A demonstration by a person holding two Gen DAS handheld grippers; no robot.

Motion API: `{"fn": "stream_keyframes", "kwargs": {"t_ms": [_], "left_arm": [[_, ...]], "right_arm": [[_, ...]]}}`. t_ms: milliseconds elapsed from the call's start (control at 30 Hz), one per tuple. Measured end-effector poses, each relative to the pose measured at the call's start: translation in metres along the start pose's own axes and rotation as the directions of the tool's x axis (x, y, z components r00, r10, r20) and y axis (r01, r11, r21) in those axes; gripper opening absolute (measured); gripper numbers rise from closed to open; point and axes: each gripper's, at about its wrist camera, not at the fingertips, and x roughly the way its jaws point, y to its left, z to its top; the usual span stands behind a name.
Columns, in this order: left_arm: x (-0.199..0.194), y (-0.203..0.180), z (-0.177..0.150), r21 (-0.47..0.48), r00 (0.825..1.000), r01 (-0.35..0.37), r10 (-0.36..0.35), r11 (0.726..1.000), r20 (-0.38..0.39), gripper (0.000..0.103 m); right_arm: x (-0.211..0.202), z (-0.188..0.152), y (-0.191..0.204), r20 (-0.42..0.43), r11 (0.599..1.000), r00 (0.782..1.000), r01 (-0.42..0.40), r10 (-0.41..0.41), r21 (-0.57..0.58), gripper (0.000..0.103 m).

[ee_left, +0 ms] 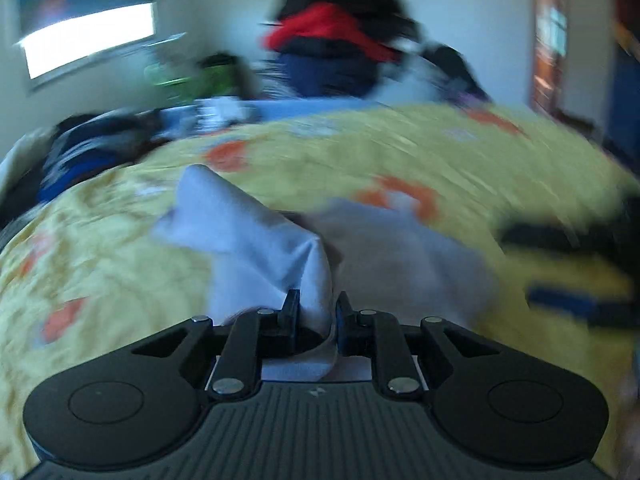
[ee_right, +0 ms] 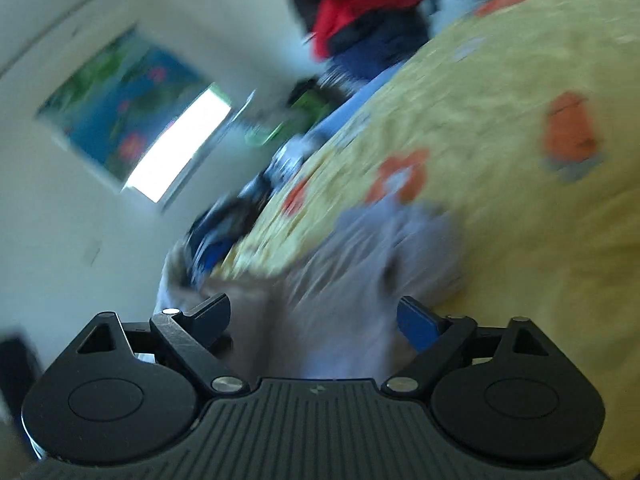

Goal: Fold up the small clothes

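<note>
A small pale lilac-white garment (ee_left: 256, 236) lies on a yellow bedspread with orange flowers (ee_left: 460, 156). My left gripper (ee_left: 316, 308) is shut on a bunched fold of this garment and holds it lifted off the bed. In the right wrist view the same garment (ee_right: 360, 264) appears blurred, lying just ahead of my right gripper (ee_right: 314, 316), whose jaws stand wide apart and hold nothing. The right gripper shows blurred at the right edge of the left wrist view (ee_left: 576, 264). Both views are motion-blurred.
A pile of red, navy and black clothes (ee_left: 332, 40) sits at the far end of the bed. More dark and blue clothes (ee_left: 84, 152) lie at the bed's left edge. A window with a colourful blind (ee_left: 88, 36) is on the far wall.
</note>
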Motion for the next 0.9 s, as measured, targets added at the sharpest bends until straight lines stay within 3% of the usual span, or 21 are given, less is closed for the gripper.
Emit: {"fn": "stream_keyframes", "kwargs": {"t_ms": [67,167,233,267,333,400,467,533,633,700,800,833,867,900], "left_arm": [[0.017,-0.033,-0.014,0.093,0.999,0.001,0.003,0.996,-0.042,0.017],[0.022,-0.06,-0.029,0.226,0.998,-0.068,0.066,0.972,0.016,0.017],[0.021,-0.059,-0.028,0.262,0.998,-0.063,0.062,0.963,0.014,0.017],[0.02,-0.063,-0.03,0.335,0.998,-0.07,0.067,0.94,0.02,0.018],[0.019,-0.076,-0.043,0.52,0.993,-0.116,0.094,0.846,0.068,0.02],[0.011,-0.083,-0.058,0.628,0.986,-0.161,0.1,0.761,0.131,0.024],[0.0,-0.083,-0.069,0.659,0.985,-0.153,0.058,0.736,0.164,0.025],[-0.013,-0.079,-0.074,0.643,0.987,-0.105,0.002,0.759,0.159,0.025],[-0.038,-0.062,-0.073,0.541,0.986,0.008,-0.096,0.841,0.136,0.026],[-0.051,-0.047,-0.067,0.453,0.983,0.047,-0.122,0.89,0.138,0.026],[-0.065,-0.016,-0.051,0.323,0.975,0.077,-0.139,0.943,0.175,0.029],[-0.066,-0.003,-0.044,0.268,0.972,0.079,-0.133,0.96,0.192,0.038],[-0.065,0.008,-0.039,0.211,0.971,0.077,-0.121,0.974,0.208,0.054],[-0.069,0.012,-0.037,0.162,0.969,0.074,-0.109,0.984,0.223,0.062]], "right_arm": [[-0.006,0.008,-0.011,0.001,1.0,1.0,0.026,-0.026,-0.005,0.092],[-0.007,0.011,-0.021,-0.029,0.998,0.998,0.052,-0.053,-0.034,0.092],[-0.005,0.01,-0.025,-0.053,0.997,0.997,0.061,-0.064,-0.056,0.093],[-0.002,0.01,-0.026,-0.067,0.997,0.996,0.052,-0.056,-0.058,0.093],[0.006,0.011,-0.025,-0.088,0.997,0.995,0.034,-0.039,-0.062,0.093],[0.019,0.014,-0.016,-0.118,0.997,0.993,0.014,-0.023,-0.081,0.093],[0.032,0.017,-0.006,-0.18,0.995,0.984,-0.022,0.004,-0.099,0.093],[0.046,0.018,0.002,-0.218,0.992,0.975,-0.056,0.03,-0.117,0.093],[0.067,0.02,0.015,-0.271,0.986,0.963,-0.056,0.011,-0.159,0.094],[0.075,0.024,0.023,-0.287,0.983,0.958,-0.042,-0.012,-0.181,0.093],[0.082,0.032,0.031,-0.267,0.974,0.961,0.005,-0.067,-0.228,0.089],[0.084,0.036,0.033,-0.256,0.973,0.964,0.009,-0.07,-0.23,0.089],[0.085,0.04,0.033,-0.256,0.975,0.965,0.002,-0.06,-0.221,0.089],[0.088,0.043,0.034,-0.267,0.979,0.963,-0.016,-0.04,-0.203,0.089]]}}
